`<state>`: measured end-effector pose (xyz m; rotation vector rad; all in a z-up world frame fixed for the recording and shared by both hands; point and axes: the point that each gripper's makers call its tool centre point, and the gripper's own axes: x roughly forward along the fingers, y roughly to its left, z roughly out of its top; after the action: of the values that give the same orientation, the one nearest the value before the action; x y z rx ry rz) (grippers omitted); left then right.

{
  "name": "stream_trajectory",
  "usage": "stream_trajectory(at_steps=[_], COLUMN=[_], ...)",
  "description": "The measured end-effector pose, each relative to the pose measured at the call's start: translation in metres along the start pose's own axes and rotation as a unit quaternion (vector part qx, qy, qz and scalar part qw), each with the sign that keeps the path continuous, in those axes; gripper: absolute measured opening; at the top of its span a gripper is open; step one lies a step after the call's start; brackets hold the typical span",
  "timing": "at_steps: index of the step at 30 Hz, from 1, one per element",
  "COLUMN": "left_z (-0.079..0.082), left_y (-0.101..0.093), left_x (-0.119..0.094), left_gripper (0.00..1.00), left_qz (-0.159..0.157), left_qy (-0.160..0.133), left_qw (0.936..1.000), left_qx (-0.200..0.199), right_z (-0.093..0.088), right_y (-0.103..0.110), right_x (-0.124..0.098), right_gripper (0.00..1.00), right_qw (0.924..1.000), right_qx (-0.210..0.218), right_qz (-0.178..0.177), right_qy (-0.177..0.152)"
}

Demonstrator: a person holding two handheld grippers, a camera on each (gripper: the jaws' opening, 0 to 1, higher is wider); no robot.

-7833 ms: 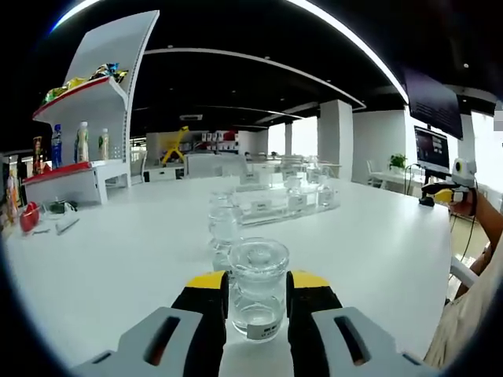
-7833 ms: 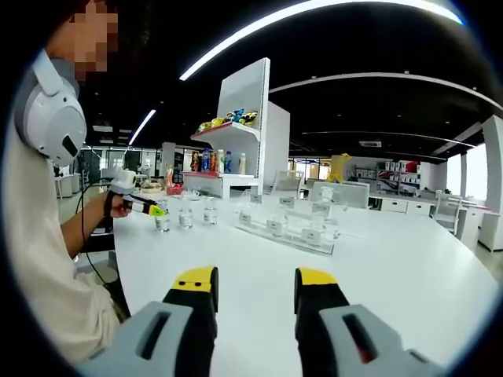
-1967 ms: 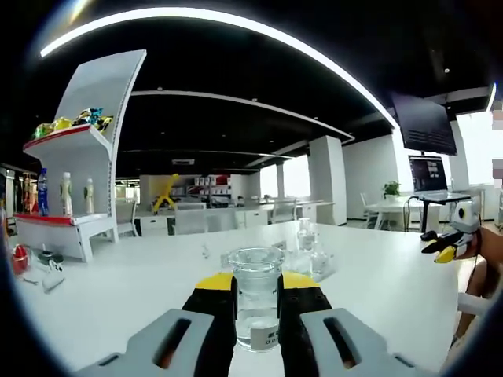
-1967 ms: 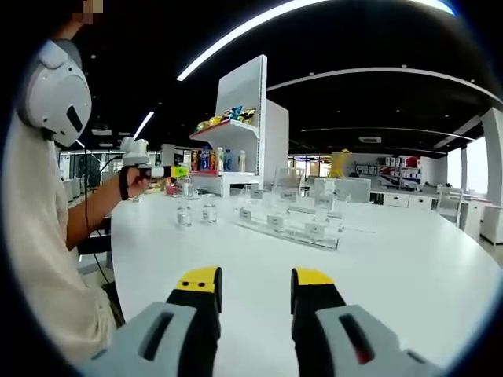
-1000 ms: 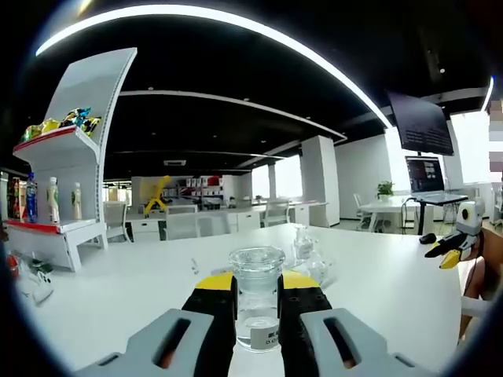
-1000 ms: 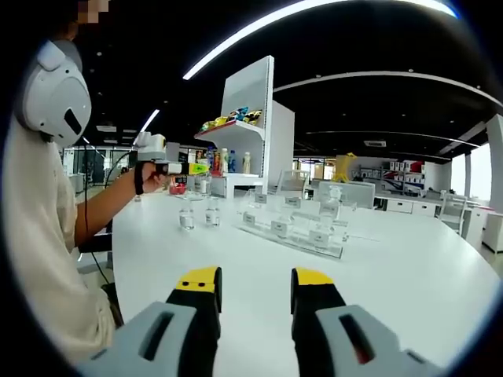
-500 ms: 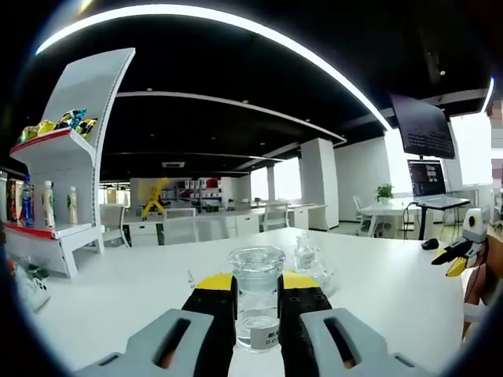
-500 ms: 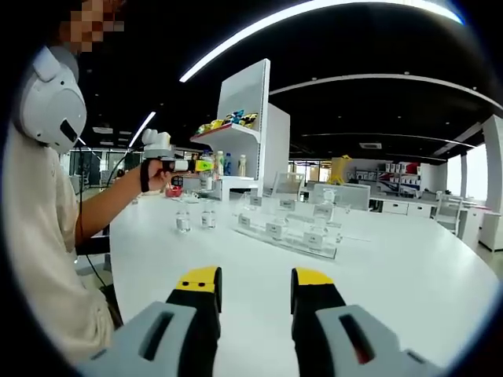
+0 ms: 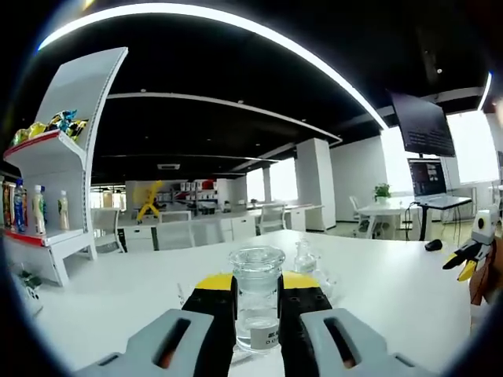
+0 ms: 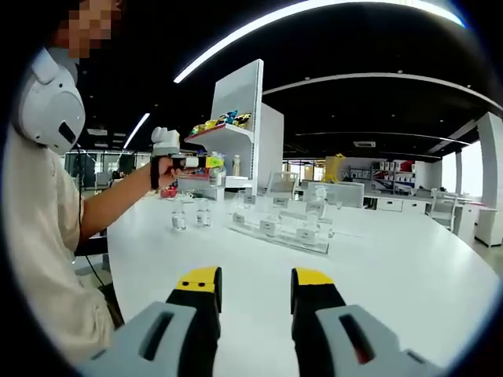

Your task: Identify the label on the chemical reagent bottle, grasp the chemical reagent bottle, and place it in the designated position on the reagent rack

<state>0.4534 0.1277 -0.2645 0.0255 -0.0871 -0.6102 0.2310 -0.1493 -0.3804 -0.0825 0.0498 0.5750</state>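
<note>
2 bottles (image 10: 179, 219) on table, 1 rack (image 10: 279, 228)

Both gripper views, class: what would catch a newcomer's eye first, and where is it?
In the left gripper view, a clear glass bottle with a white label stands clamped upright in the left tool, dead centre. In the right gripper view, the right tool stands open over the white table, with the clear rack of bottles beyond. Far left, a person's hand lifts the other tool.
</note>
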Motion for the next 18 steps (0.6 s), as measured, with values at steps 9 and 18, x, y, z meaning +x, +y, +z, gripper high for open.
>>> stream_trajectory(at_steps=[9,18], left_z=[-0.002,-0.005], left_y=[0.003,0.005], left_x=[0.017,0.035], left_gripper=[0.19,0.19], left_qz=[0.004,0.010], left_qy=[-0.006,-0.001], left_qw=[1.0000,0.9999], left_qx=[-0.001,-0.003], right_z=[0.000,-0.002], right_y=[-0.003,-0.003], right_x=[-0.003,-0.005], right_gripper=[0.35,0.35], right_qw=[1.0000,1.0000], right_qx=[0.001,0.006], right_qz=[-0.004,-0.005], right_qy=[-0.002,-0.003])
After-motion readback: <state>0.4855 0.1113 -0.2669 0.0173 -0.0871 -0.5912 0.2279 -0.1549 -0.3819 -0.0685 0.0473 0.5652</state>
